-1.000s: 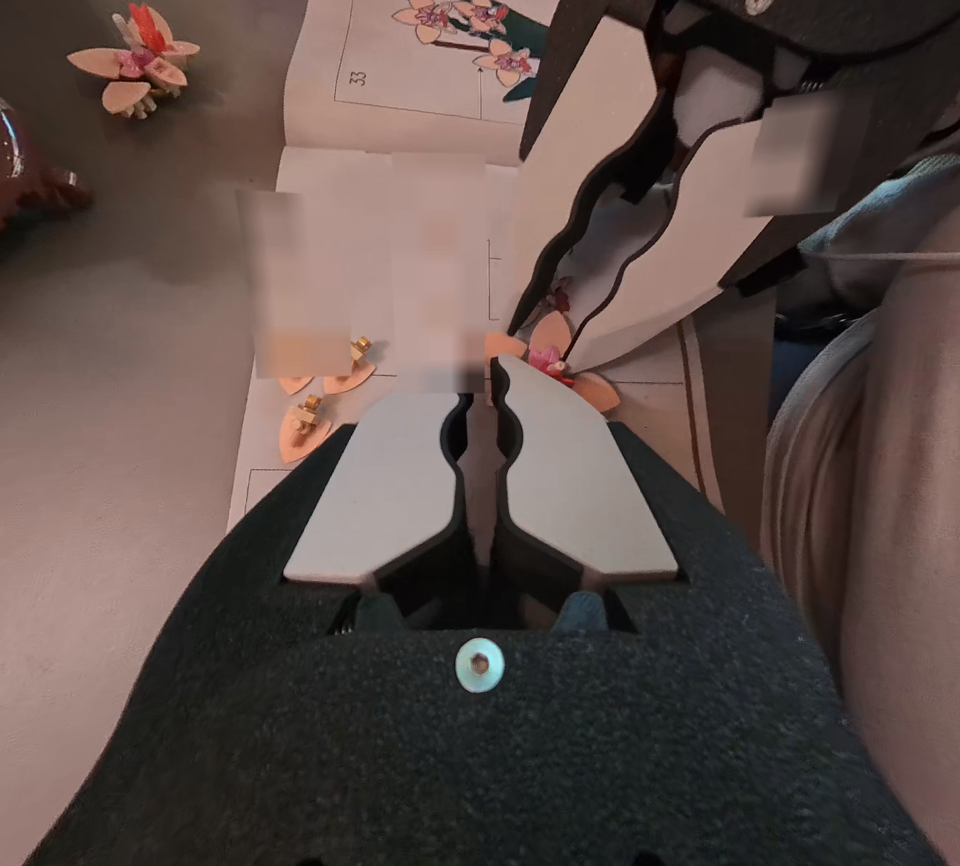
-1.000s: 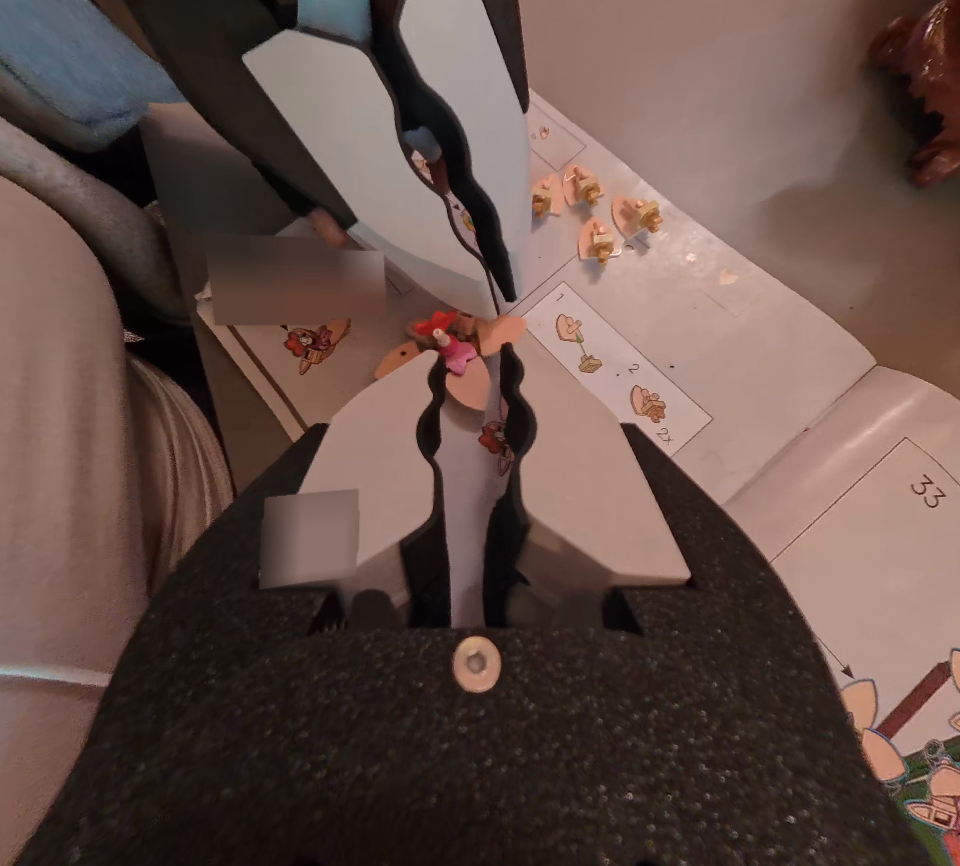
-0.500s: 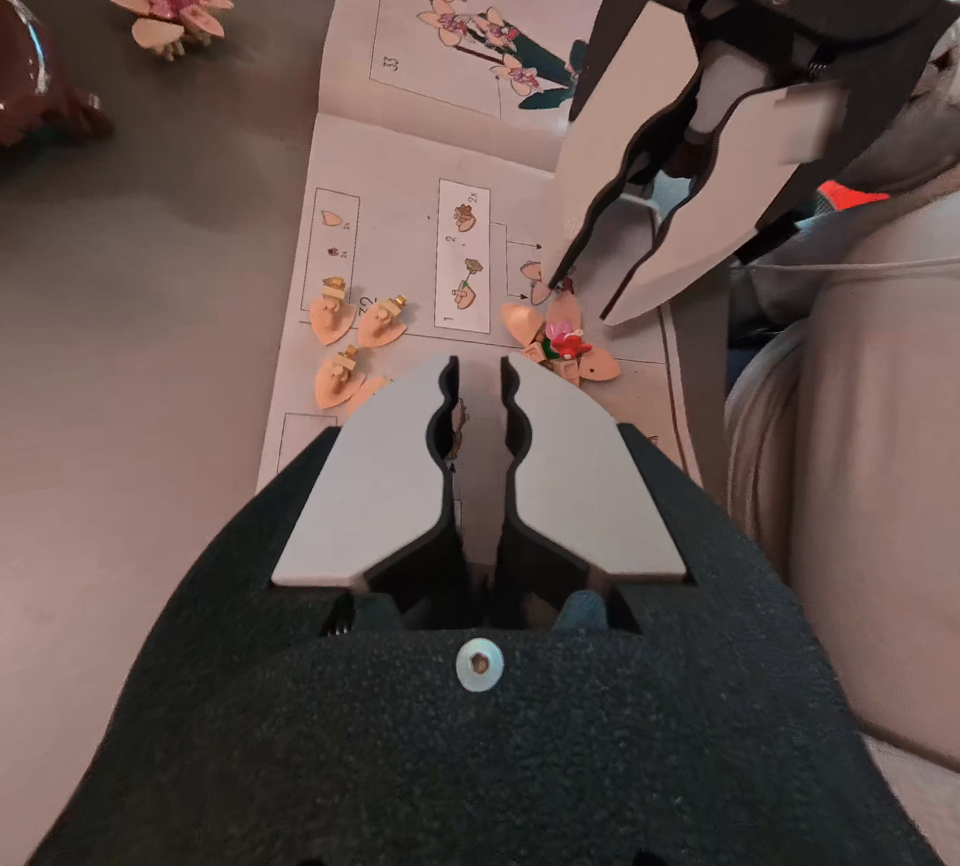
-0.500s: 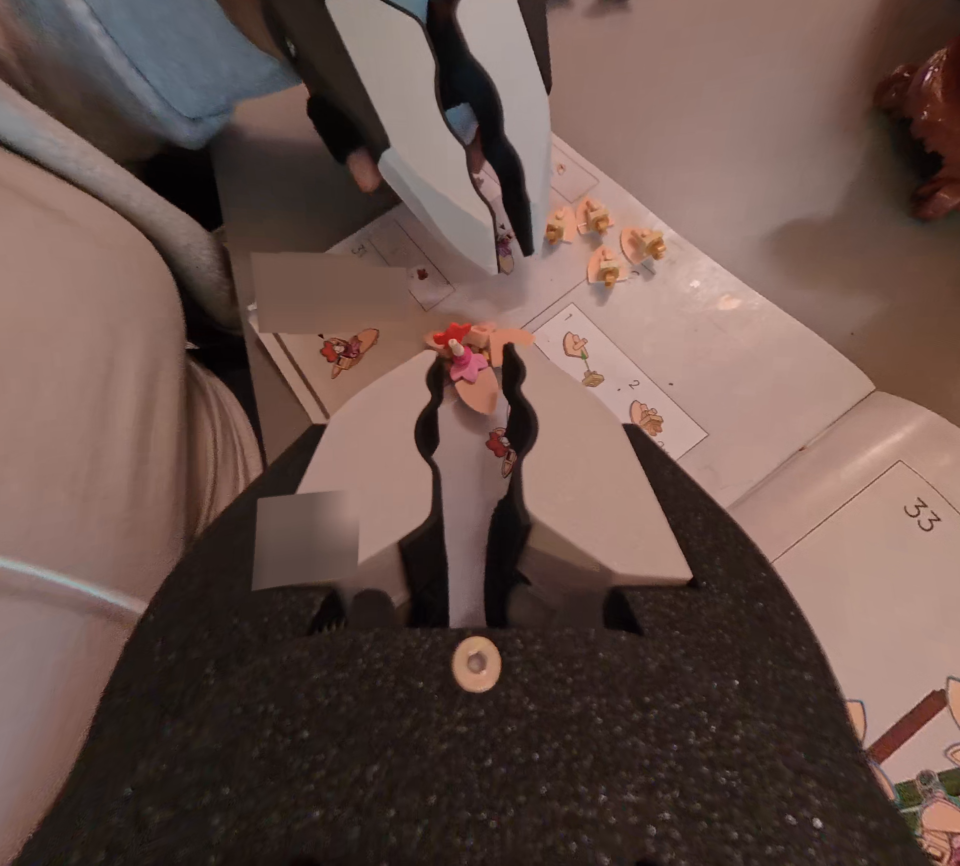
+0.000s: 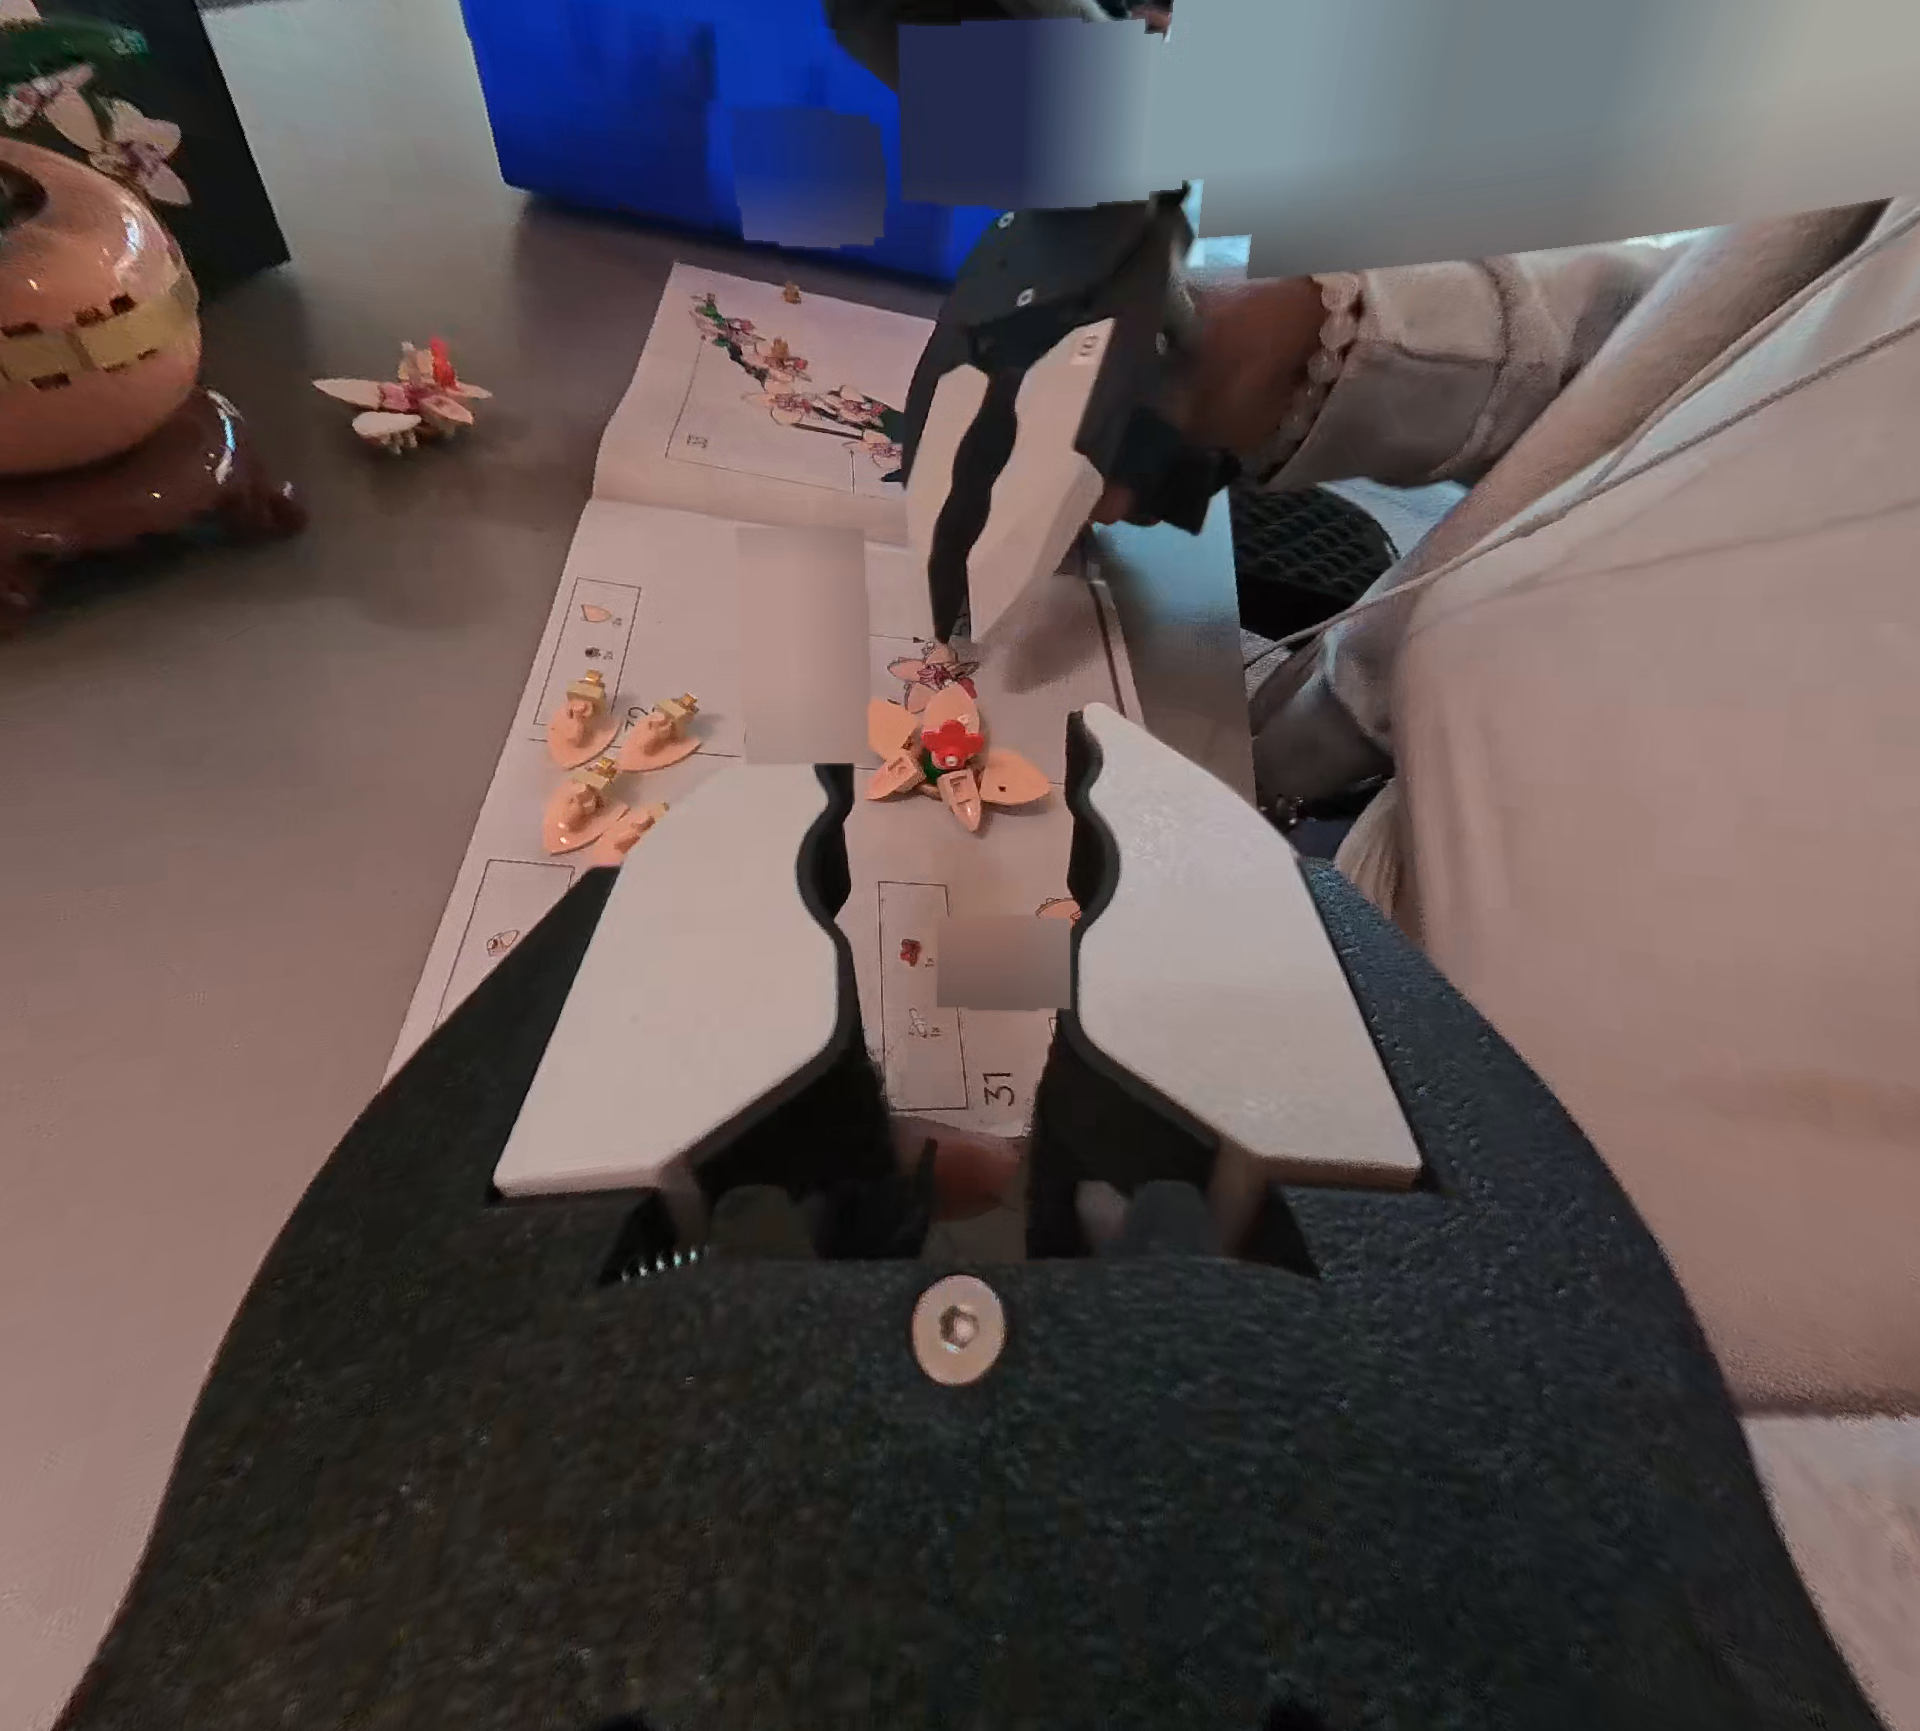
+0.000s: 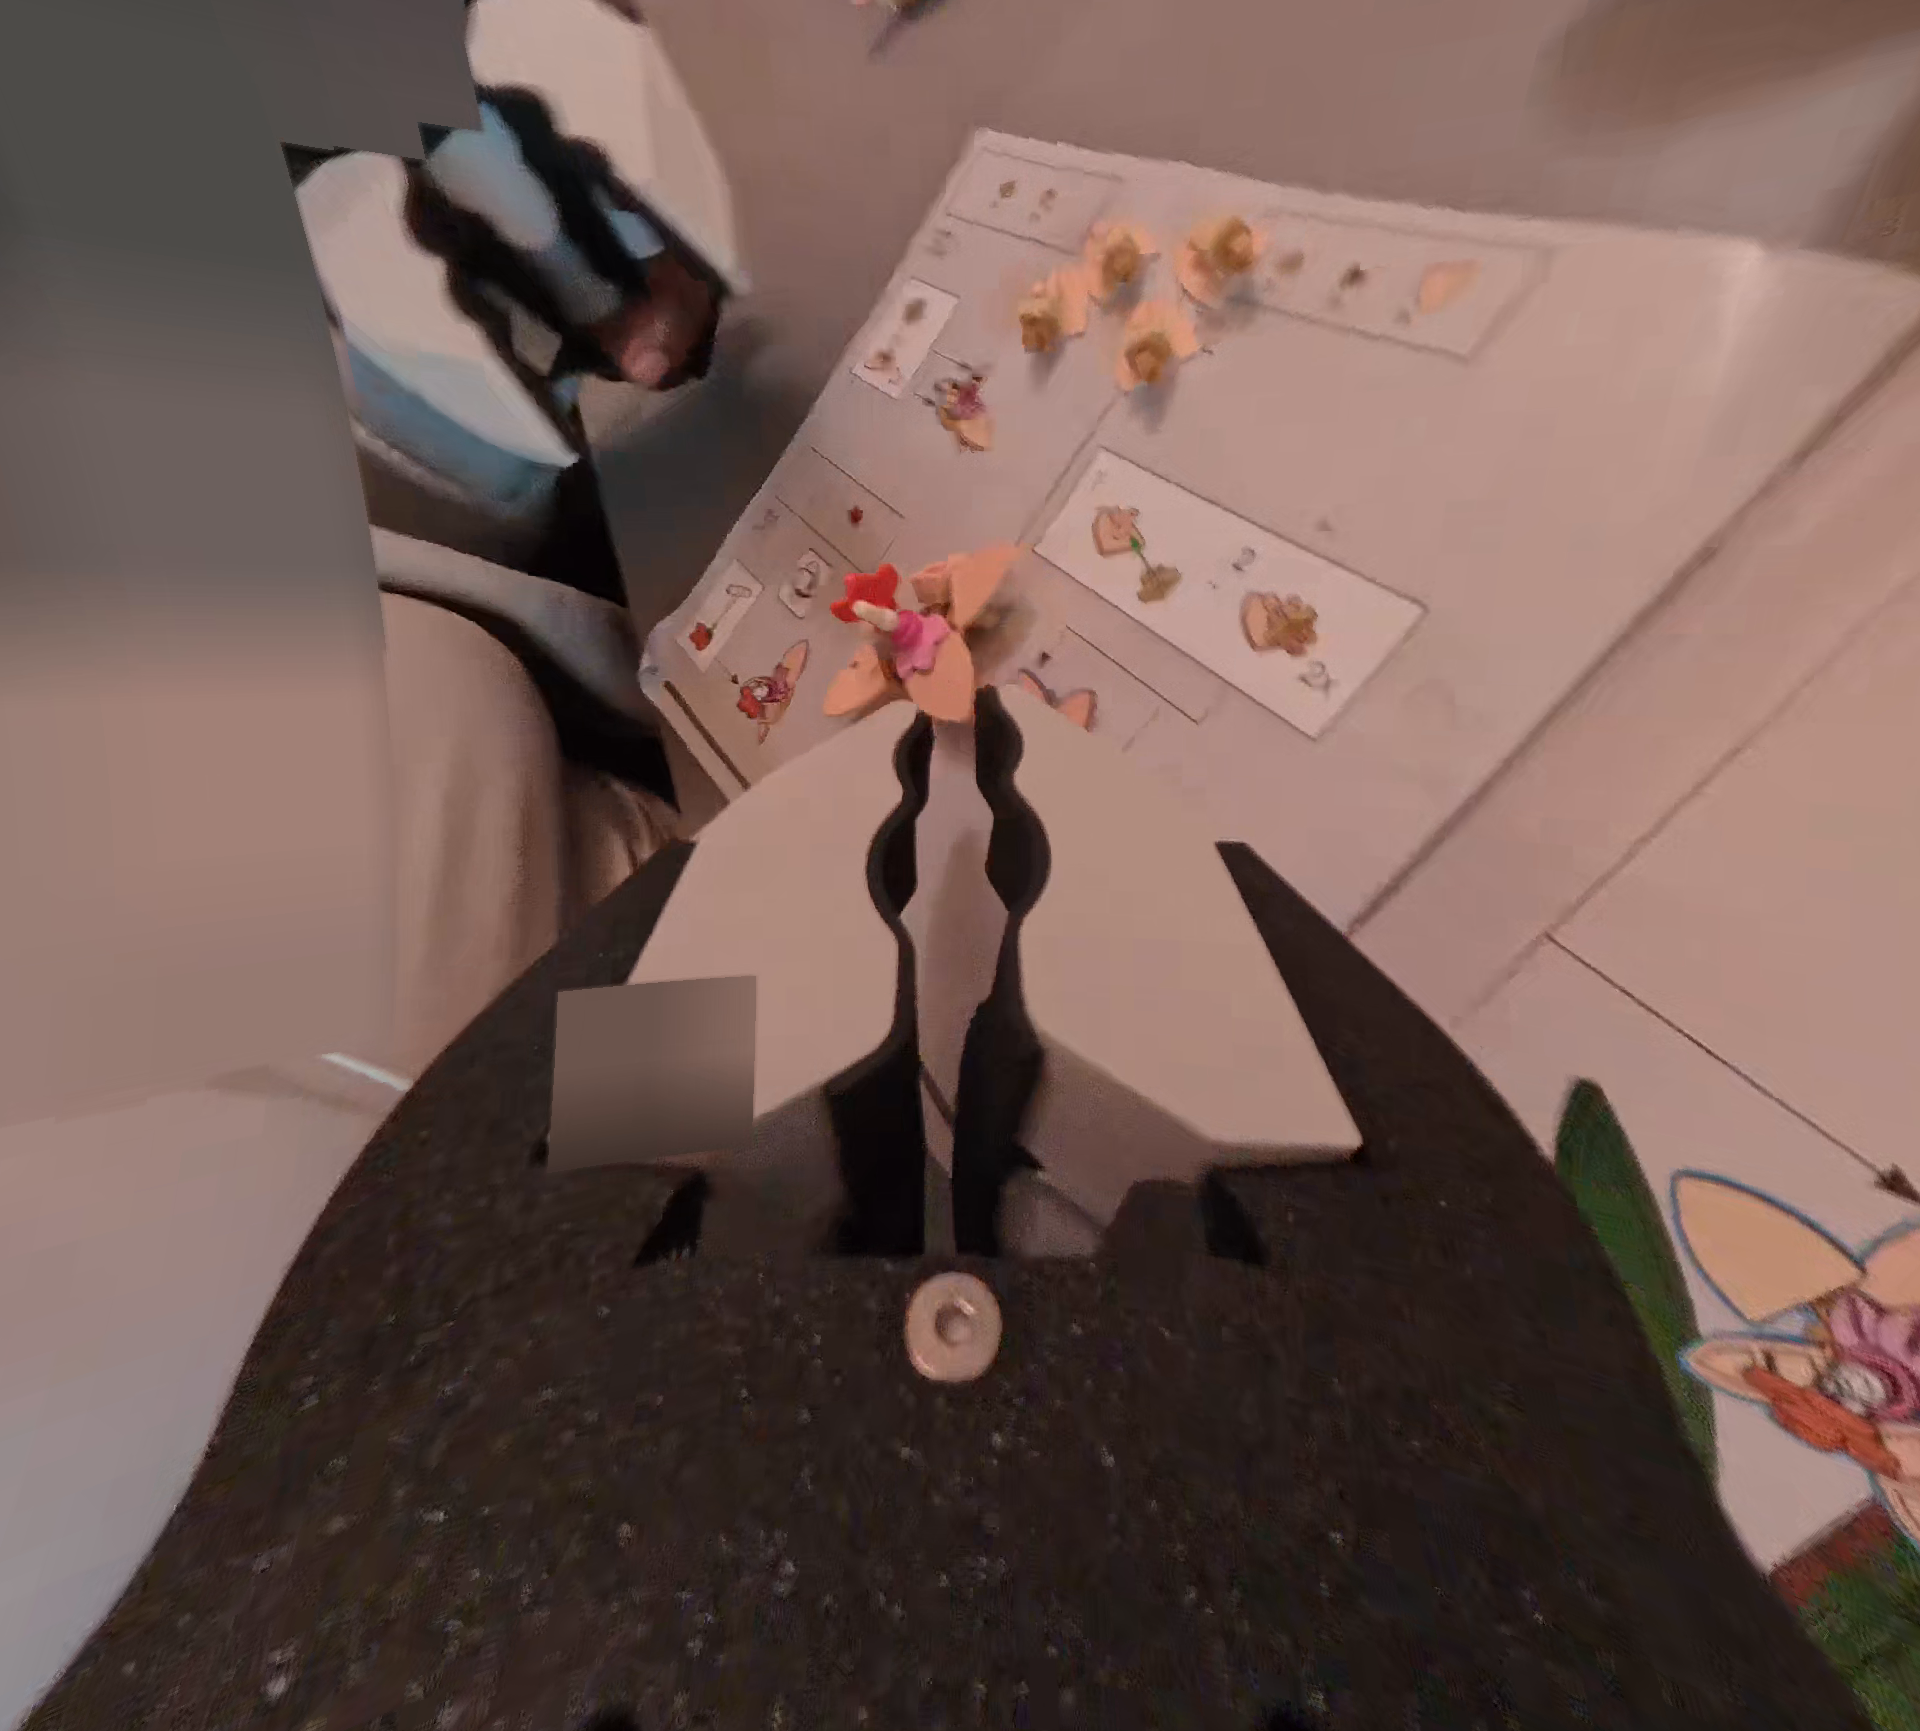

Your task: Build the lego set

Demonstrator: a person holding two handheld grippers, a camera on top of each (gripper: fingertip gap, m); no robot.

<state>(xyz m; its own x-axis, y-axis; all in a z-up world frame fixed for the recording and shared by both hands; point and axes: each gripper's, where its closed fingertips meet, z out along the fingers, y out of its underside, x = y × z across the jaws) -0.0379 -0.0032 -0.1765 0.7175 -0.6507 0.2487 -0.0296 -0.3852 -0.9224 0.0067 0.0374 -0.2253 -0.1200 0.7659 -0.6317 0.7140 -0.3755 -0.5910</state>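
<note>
Hovering spread-jawed, left gripper (image 5: 951, 772) needed centring over flower (image 5: 951, 762) near booklet's (image 5: 1039, 860) right edge; right gripper (image 6: 951, 731) nearly closed, empty.

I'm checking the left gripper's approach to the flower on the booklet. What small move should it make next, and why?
Probably ease the left gripper forward and down around the flower. Its jaws stand wide open, and the flower lies free on the booklet just beyond the fingertips, roughly centred in the gap. The right gripper hangs narrowed above and behind the flower, not holding it, so the way looks clear.
</note>
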